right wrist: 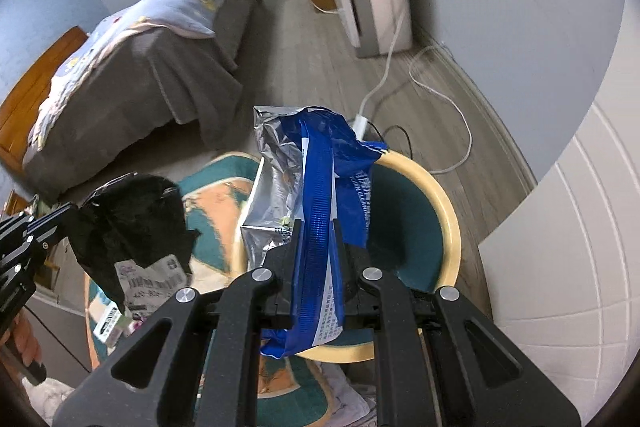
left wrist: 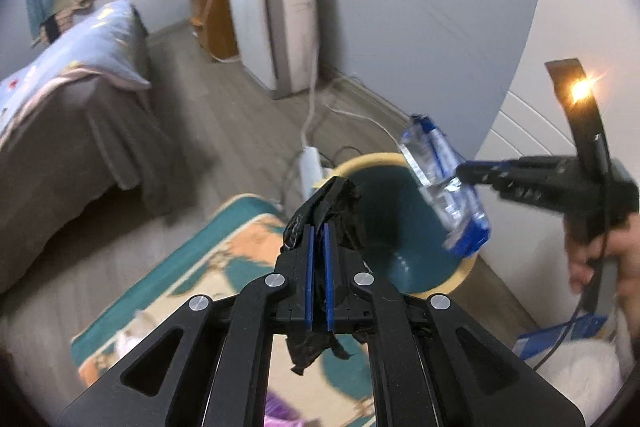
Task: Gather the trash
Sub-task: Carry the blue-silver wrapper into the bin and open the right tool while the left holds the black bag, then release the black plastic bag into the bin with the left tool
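Observation:
My left gripper (left wrist: 319,231) is shut on a crumpled black wrapper (left wrist: 336,203) and holds it over the near rim of a round bin (left wrist: 362,161) with a cream rim and a teal inside. From the right, my right gripper (left wrist: 460,173) holds a blue and silver foil bag (left wrist: 444,183) above the bin's mouth. In the right wrist view the right gripper (right wrist: 318,231) is shut on that foil bag (right wrist: 320,167), which hangs over the bin (right wrist: 444,203). At the left there, the left gripper (right wrist: 74,211) carries the black wrapper (right wrist: 132,223).
The bin stands on a teal and orange rug (left wrist: 224,247) next to a white door panel (right wrist: 560,227). A white power strip (left wrist: 310,163) with cables lies behind the bin. A bed (left wrist: 68,131) is at the left, a white appliance (left wrist: 276,27) by the wall. More packaging (right wrist: 148,283) lies on the rug.

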Demonstrator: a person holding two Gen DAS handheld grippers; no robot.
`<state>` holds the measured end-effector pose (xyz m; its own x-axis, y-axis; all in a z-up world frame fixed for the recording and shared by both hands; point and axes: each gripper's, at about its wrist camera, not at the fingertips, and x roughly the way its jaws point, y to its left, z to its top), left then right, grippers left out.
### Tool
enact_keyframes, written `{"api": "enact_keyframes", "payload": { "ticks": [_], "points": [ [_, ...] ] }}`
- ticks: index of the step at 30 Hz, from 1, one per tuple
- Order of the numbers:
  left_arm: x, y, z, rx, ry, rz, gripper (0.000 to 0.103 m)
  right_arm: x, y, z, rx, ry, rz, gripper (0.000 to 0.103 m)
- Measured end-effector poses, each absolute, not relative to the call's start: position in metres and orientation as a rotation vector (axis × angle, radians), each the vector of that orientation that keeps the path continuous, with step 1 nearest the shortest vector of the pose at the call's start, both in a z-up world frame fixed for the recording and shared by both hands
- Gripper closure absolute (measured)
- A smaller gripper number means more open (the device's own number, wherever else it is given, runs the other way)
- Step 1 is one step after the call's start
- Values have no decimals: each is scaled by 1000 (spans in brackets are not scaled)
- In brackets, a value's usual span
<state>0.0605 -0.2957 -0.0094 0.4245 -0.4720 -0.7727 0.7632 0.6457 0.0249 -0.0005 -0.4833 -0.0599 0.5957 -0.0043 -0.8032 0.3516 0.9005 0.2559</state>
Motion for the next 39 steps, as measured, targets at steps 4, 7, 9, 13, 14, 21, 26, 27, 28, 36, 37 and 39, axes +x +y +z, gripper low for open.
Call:
{"api": "enact_keyframes", "payload": {
  "ticks": [4, 7, 9, 13, 14, 21, 26, 27, 28, 36, 37, 39],
  "points": [
    [63, -326, -28, 420, 833, -831, 97, 3, -489, -84, 415, 952, -244, 91],
    [60, -340, -37, 430, 828, -859, 91, 3, -493, -92, 433, 960, -266, 89],
    [55, -345, -41, 446, 823, -871, 84, 2, -496, -93, 443, 954, -284, 87],
    [51, -343, -43, 479, 790, -872, 47, -3, -502, -89, 439, 938, -309, 64],
    [51, -340, -42, 473, 777, -867, 35, -4, -502, -88, 435, 933, -316, 54],
    [53, -307, -29, 426, 741, -787, 10, -4, -498, -82, 408, 914, -340, 12],
    [60, -266, -18, 371, 742, -715, 8, -2, -483, -67, 352, 909, -347, 6],
    [60, -257, -16, 360, 743, -703, 8, -2, -478, -63, 337, 908, -344, 6],
    [61, -245, -12, 349, 745, -684, 8, 0, -472, -59, 321, 907, -338, 6],
    [70, -148, 13, 285, 708, -523, 6, 16, -413, -19, 234, 860, -225, 6],
    [72, -133, 16, 274, 706, -501, 6, 19, -403, -15, 227, 856, -208, 6],
    [74, -107, 19, 253, 706, -454, 6, 28, -381, -5, 210, 846, -168, 6]
  ]
}}
